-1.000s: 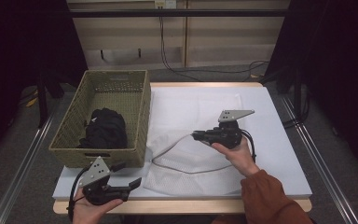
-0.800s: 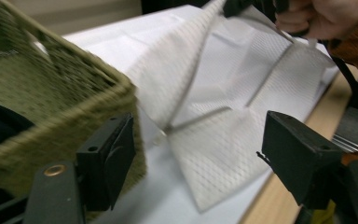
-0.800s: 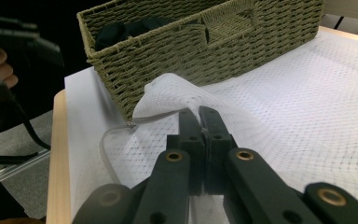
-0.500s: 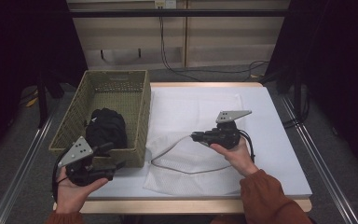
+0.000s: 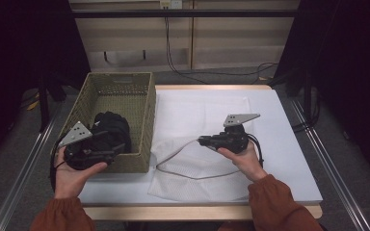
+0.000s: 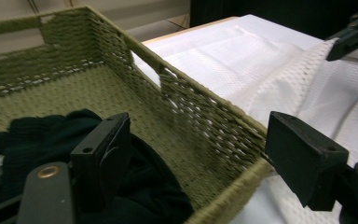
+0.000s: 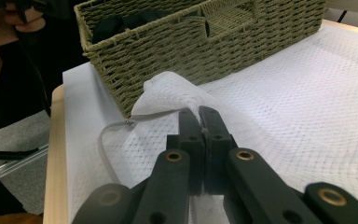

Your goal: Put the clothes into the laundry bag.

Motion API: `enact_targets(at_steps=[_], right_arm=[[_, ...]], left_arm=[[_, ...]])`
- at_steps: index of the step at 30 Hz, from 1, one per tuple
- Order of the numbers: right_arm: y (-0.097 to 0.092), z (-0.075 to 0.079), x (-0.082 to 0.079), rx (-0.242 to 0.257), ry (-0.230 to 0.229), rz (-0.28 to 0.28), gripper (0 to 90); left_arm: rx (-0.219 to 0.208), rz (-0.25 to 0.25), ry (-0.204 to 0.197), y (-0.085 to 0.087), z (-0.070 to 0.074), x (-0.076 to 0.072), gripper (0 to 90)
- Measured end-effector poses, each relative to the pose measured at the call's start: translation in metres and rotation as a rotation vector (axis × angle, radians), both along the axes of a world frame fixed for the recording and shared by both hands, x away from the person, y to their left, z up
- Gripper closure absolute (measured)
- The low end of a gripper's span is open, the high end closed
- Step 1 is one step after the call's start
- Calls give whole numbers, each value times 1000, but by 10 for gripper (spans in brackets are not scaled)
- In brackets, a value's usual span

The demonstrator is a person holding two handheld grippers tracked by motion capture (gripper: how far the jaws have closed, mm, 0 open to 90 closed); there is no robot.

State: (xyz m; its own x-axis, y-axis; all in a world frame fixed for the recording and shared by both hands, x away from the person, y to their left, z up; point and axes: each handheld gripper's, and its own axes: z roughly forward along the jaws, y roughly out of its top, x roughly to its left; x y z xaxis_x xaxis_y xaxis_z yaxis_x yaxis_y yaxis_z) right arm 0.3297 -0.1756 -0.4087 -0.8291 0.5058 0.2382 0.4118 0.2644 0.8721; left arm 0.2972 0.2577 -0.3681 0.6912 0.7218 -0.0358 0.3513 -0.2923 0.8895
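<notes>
Meanwhile right gripper [image 7: 200,122] jaws pinch mesh bag [image 7: 279,93]; left gripper [image 6: 200,163] gapes.

The basket [image 5: 144,120] is woven of rough olive fibre; the bag [image 5: 197,178] is made of white mesh (matt); black knit cloth [image 5: 113,127] is seen.

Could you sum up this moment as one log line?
left gripper: open, over basket near black cloth | right gripper: shut on mesh bag, holding its edge up | bag lies on table
</notes>
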Motion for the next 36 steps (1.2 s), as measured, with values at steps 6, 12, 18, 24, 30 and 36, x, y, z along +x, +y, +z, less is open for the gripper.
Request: enact_targets(at_steps=[6,12,18,24,30,36], right_arm=[[0,0,0,-3,-2,-1,889],[1,0,1,-4,-3,3,889],[0,0,1,-6,-4,2,889],[0,0,0,-10,-5,-1,889],[0,0,0,-10,-3,-2,889],[1,-2,1,-18,0,0,888]], left_arm=[[43,43,17,0,8,15,229],[92,42,22,3,15,33,229],[139,62,42,3,12,47,171],[133,118,79,6,7,62,139],[173,144,94,9,8,77,116],[214,139,138,7,2,87,116]])
